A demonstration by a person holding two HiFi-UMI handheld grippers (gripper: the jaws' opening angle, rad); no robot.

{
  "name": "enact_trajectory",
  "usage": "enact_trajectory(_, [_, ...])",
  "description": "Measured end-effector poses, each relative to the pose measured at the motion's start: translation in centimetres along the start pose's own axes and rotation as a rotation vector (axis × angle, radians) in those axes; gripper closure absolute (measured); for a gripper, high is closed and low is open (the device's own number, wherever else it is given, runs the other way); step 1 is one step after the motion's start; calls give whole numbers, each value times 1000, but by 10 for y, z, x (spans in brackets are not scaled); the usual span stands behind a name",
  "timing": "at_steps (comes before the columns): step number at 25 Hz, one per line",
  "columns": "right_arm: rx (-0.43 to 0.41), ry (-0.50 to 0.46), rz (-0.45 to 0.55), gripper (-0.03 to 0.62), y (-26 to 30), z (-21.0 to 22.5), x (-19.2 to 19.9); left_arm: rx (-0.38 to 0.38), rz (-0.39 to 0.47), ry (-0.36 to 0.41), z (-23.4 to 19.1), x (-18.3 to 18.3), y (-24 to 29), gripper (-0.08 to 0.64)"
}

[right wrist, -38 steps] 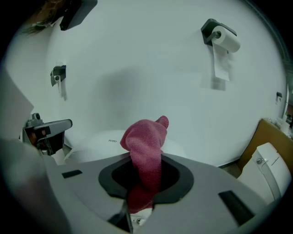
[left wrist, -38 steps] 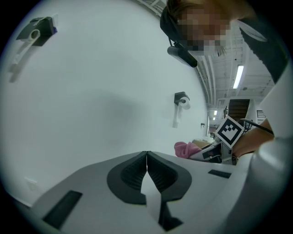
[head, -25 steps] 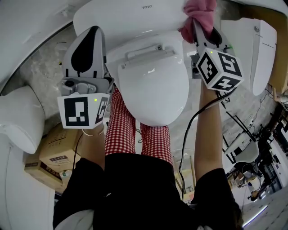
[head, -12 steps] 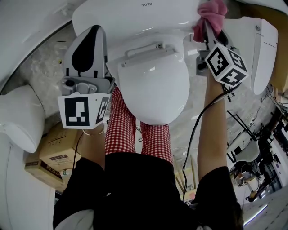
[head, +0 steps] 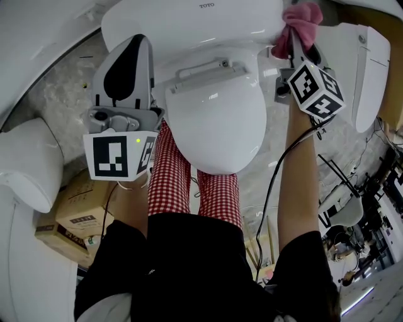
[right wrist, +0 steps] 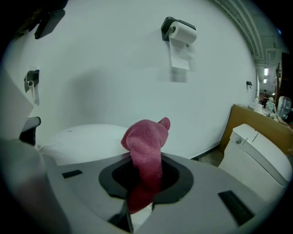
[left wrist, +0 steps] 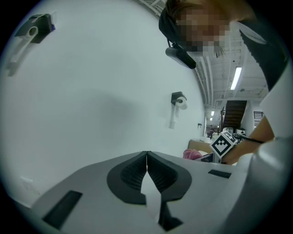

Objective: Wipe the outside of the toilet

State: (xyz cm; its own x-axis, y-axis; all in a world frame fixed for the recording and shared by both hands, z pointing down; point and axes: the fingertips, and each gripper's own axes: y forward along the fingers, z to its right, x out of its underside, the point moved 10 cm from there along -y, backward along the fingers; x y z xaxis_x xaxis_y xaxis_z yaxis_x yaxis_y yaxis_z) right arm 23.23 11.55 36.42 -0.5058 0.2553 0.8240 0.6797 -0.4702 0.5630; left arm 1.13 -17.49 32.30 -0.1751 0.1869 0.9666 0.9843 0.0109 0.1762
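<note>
Pinching the pink cloth low in my right hand-held gripper, I judge it soft, light and limp, best held bunched against the hard, slick toilet. The head view puts it at one o'clock, by the end of the tank; the left gripper view alone shows my left hand-held gripper closed on nothing.

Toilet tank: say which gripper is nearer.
Right. The right gripper, shut on the pink cloth, is at the right end of the toilet tank; the left gripper, shut, sits back beside the lid.
</note>
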Motion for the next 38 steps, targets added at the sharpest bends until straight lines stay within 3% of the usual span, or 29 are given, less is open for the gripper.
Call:
enact_trajectory(6, [-28, 74, 46, 502, -1, 8, 6, -15, 0, 15, -2, -2, -7, 549])
enact_trajectory(8, [2, 72, 70, 502, -6, 11, 3, -23, 2, 23, -4, -4, -11, 549])
enact_trajectory(11, [34, 68, 153, 502, -17, 11, -6, -46, 12, 32, -7, -6, -17, 549])
enact_trajectory(15, [-21, 40, 285, 502, -42, -1, -19, -85, 27, 29, -4, -7, -28, 549])
enact_trajectory(20, [-144, -28, 439, 502, -70, -33, -21, -118, 45, 39, 4, -9, -43, 549])
enact_trajectory(25, [-296, -71, 492, 502, -90, -73, -17, -156, 65, 33, 5, -9, -61, 549])
enact_trajectory(30, [-476, -76, 486, 502, -102, -118, -6, -224, 59, 50, 0, -5, -80, 549])
enact_trajectory(38, [-694, -217, 379, 502, -96, -201, 33, -240, 41, 25, -6, 10, -99, 549])
